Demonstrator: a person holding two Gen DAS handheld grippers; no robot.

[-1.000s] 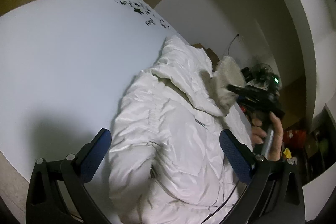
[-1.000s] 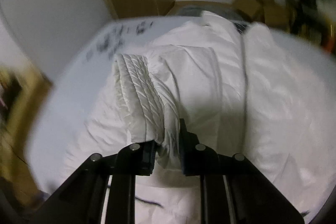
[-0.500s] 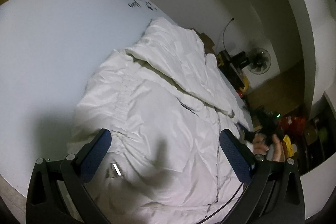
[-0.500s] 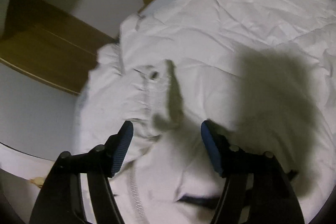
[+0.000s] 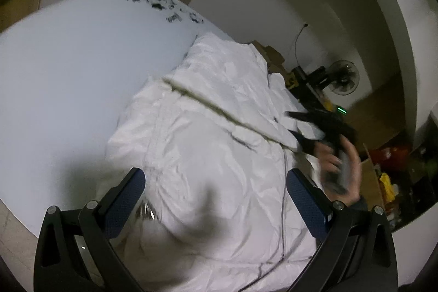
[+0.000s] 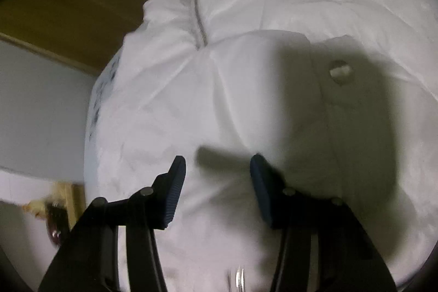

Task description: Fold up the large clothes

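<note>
A white padded jacket [image 5: 219, 141] lies spread on the white table [image 5: 68, 59], its folded upper part flat across it. My left gripper [image 5: 215, 182] hovers above the jacket's near end, open wide, with nothing between its blue pads. In the left wrist view a hand [image 5: 336, 163] holds my right gripper [image 5: 298, 127] at the jacket's right edge. In the right wrist view the right gripper [image 6: 217, 163] sits just over the jacket [image 6: 273, 18], its jaws closing. Fabric lies under the gap but the pads do not press on it. A zipper [image 6: 199, 21] and a snap button [image 6: 340, 71] show.
Black marks [image 5: 164, 4] are printed at the table's far end. Beyond the right edge stand a fan [image 5: 343, 77], cardboard boxes [image 5: 271, 56] and floor clutter [image 5: 386, 182]. A brown panel [image 6: 54, 7] backs the table's far side.
My right gripper let go of the quilted fold it held a second ago, opened, rolled and sank toward the jacket, and its jaws now stand narrower. The fold lies flat.
</note>
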